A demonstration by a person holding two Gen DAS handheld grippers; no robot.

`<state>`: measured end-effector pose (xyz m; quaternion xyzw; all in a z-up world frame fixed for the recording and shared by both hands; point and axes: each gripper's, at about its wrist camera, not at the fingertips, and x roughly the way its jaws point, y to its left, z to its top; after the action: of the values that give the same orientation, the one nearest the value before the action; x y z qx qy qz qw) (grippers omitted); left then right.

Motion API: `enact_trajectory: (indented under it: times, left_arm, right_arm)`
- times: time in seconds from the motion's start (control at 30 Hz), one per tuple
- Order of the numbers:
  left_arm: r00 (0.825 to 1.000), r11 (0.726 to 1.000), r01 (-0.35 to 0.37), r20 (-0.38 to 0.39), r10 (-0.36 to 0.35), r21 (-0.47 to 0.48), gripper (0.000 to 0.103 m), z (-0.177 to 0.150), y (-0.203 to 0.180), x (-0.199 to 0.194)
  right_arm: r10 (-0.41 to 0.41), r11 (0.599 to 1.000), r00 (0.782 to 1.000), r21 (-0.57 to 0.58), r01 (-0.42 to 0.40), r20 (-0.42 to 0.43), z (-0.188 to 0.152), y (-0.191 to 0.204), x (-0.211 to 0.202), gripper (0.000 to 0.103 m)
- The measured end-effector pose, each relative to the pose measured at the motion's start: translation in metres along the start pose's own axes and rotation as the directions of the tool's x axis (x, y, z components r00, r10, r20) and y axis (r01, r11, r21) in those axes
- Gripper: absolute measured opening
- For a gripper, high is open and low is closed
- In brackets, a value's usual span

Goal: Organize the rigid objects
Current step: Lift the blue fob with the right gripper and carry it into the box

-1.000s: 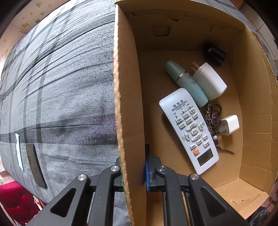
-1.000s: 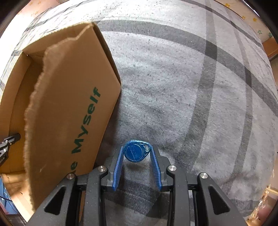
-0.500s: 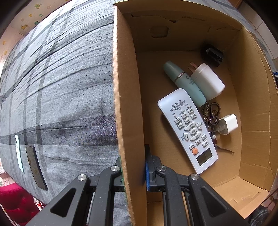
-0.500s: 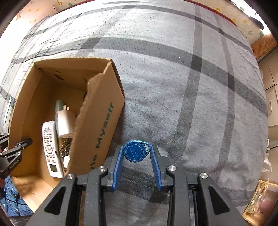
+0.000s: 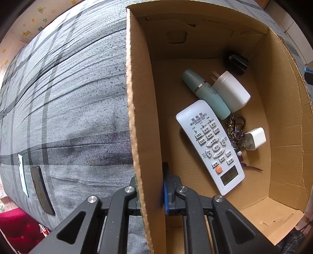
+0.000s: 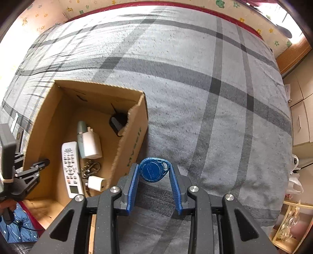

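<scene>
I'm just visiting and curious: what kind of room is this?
Probably a bedroom, perhaps a child's: a grey plaid bedspread covers a bed, the wallpaper has cartoon stars and animals, and a cardboard box sits on the bedspread.

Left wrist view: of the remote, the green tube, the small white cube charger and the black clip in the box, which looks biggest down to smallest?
1. Remote
2. Green tube
3. Cube charger and black clip look about alike.

Below me spreads a bed [image 6: 195, 82] under a grey plaid cover, edged in red at its far side. Behind it I see a cream wall [image 6: 93, 3] dotted with small star and animal stickers, brightly lit from the right. To my right stand pale drawers [image 6: 301, 121] and a wooden shelf [image 6: 289, 230].
</scene>
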<state>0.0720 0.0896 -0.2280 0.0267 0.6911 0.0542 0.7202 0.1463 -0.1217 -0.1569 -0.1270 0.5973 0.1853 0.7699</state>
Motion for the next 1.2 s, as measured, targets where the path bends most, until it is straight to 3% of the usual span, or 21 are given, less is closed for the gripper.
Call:
enact_trajectory:
  times: [0.67,1.2]
  left_arm:
    - [1.0,1.0,0.007,0.013,-0.007,-0.004,0.012,-0.001,0.001,-0.003]
    - [1.0,1.0,0.025,0.01,-0.025,-0.015,0.012,-0.002,0.01,0.001]
  right_arm:
    - [0.059,0.995,0.997,-0.078,-0.055,0.045,0.005,0.058,-0.031,0.033]
    - [0.1,0.984,0.995,-0.148,-0.102,-0.02,0.01,0.109,0.002,0.033]
